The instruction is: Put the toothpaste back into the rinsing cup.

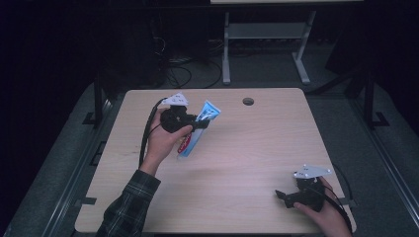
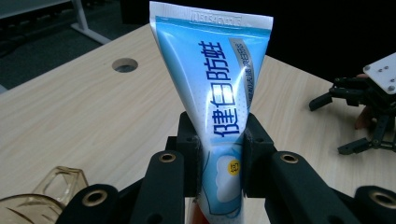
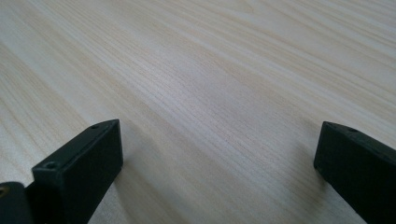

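Observation:
A blue and white toothpaste tube (image 1: 197, 129) is held above the left half of the wooden table, its flat crimped end pointing up and away. My left gripper (image 1: 193, 123) is shut on the tube's lower middle. In the left gripper view the tube (image 2: 212, 84) rises between the two black pads (image 2: 187, 154), which press its sides. My right gripper (image 1: 282, 196) rests low near the table's front right corner, held by a hand. Its jaws stand wide apart over bare wood in the right gripper view, right gripper (image 3: 215, 163), with nothing between them.
A round cable hole (image 1: 248, 101) lies near the table's far edge. A clear amber plastic object (image 2: 42, 191) shows at the bottom left of the left gripper view. Desk legs (image 1: 226, 49) and cables stand on the dark floor behind the table.

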The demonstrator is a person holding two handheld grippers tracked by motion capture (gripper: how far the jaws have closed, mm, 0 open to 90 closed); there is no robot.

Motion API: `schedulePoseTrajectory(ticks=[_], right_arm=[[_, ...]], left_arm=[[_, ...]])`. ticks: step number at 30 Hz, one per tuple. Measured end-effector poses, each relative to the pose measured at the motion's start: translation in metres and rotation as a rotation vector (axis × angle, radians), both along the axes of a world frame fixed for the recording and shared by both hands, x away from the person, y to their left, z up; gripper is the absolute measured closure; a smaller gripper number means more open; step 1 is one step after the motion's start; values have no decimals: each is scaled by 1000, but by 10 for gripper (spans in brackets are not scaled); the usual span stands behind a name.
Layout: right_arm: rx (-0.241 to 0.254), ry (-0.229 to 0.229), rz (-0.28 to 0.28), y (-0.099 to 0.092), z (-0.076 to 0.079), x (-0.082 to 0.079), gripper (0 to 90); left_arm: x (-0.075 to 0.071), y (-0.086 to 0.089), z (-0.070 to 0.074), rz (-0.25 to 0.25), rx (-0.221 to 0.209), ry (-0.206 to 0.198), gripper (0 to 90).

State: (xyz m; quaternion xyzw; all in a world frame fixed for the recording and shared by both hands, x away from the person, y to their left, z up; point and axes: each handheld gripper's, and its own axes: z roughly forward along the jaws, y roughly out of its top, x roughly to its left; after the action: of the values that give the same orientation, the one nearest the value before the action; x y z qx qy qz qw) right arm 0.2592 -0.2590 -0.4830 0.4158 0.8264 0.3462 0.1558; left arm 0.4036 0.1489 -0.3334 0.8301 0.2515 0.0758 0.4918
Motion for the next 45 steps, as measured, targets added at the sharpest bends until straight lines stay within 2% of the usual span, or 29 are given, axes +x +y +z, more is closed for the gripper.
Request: schedulePoseTrajectory(ticks=[17, 25, 38, 42, 45], right_arm=[[1, 0, -1, 0, 0, 0, 6], [1, 1, -1, 0, 0, 0, 6], [2, 1, -1, 0, 0, 0, 6], [3, 2, -1, 0, 0, 0, 6], [3, 2, -1, 0, 0, 0, 6]], left_arm=[[21, 8, 22, 24, -7, -35, 734], [33, 16, 31, 44, -26, -52, 734], [52, 27, 40, 76, -38, -84, 733], [58, 29, 42, 86, -56, -93, 733], [63, 30, 42, 91, -48, -102, 733]])
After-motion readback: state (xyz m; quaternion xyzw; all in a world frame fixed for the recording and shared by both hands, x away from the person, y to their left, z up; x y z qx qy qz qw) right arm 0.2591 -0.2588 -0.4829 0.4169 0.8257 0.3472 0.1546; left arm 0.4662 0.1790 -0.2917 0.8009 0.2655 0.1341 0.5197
